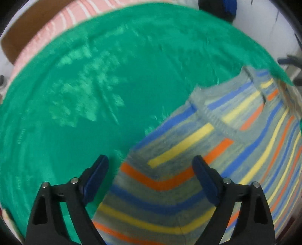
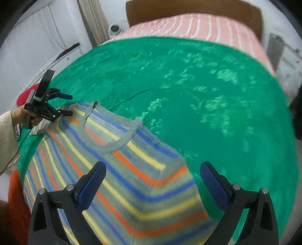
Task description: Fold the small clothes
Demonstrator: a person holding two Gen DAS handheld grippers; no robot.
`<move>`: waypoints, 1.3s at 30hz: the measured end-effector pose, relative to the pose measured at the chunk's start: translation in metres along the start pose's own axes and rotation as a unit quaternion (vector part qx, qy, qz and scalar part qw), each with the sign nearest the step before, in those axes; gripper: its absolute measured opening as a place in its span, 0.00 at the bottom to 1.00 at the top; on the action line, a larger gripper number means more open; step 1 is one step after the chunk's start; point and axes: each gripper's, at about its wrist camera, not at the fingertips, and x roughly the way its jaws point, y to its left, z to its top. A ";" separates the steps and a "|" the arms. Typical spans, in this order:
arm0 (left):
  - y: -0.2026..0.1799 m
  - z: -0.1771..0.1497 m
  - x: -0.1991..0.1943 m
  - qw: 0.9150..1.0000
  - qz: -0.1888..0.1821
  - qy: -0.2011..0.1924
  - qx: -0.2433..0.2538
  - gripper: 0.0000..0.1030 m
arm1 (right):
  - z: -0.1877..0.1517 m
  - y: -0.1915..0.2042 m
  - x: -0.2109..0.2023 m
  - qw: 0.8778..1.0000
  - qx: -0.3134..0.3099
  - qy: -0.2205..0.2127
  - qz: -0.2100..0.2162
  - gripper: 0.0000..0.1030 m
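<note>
A small grey shirt with blue, yellow and orange stripes (image 1: pixel 217 150) lies spread on a green cloth (image 1: pixel 94 94), collar away from me. My left gripper (image 1: pixel 151 162) is open above the shirt's left shoulder and sleeve, holding nothing. In the right wrist view the shirt (image 2: pixel 113 169) fills the lower left and my right gripper (image 2: pixel 152 171) is open above its right shoulder and sleeve. The left gripper also shows there (image 2: pixel 68 104), open at the shirt's far shoulder, held by a hand in a cream sleeve.
The green cloth (image 2: pixel 207 94) covers a bed with pink striped bedding (image 2: pixel 198 28) and a brown headboard (image 2: pixel 188 9) at the far end. Red and orange items (image 2: pixel 17 197) lie at the left edge. White walls surround the bed.
</note>
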 end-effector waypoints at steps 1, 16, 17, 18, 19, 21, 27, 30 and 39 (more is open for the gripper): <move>0.000 -0.001 0.006 1.000 -0.006 0.012 -0.001 0.84 | 0.004 -0.002 0.012 1.000 0.000 0.009 0.008 0.96; -0.018 0.011 -0.017 0.988 0.127 -0.086 -0.004 0.03 | 0.045 0.042 0.073 0.964 -0.137 0.045 -0.222 0.04; -0.016 0.013 -0.016 0.987 0.133 -0.090 -0.009 0.03 | 0.051 0.043 0.075 0.961 -0.139 0.042 -0.235 0.04; -0.012 0.016 -0.015 0.985 0.139 -0.095 -0.020 0.03 | 0.056 0.045 0.077 0.957 -0.146 0.039 -0.247 0.04; 0.000 0.018 -0.014 0.984 0.144 -0.100 -0.036 0.03 | 0.063 0.047 0.080 0.952 -0.156 0.035 -0.262 0.04; 0.020 0.020 -0.012 0.980 0.147 -0.110 -0.082 0.03 | 0.075 0.045 0.084 0.948 -0.156 0.026 -0.277 0.04; 0.028 0.014 0.014 0.979 0.149 -0.092 -0.106 0.22 | 0.081 0.037 0.122 0.963 -0.108 0.058 -0.239 0.17; 0.031 -0.001 -0.014 0.973 0.163 -0.097 -0.129 0.72 | 0.072 0.036 0.108 0.970 -0.080 0.044 -0.224 0.56; -0.031 -0.178 -0.129 0.988 0.049 -0.088 -0.120 0.87 | -0.051 0.063 -0.076 0.987 -0.067 -0.002 -0.148 0.63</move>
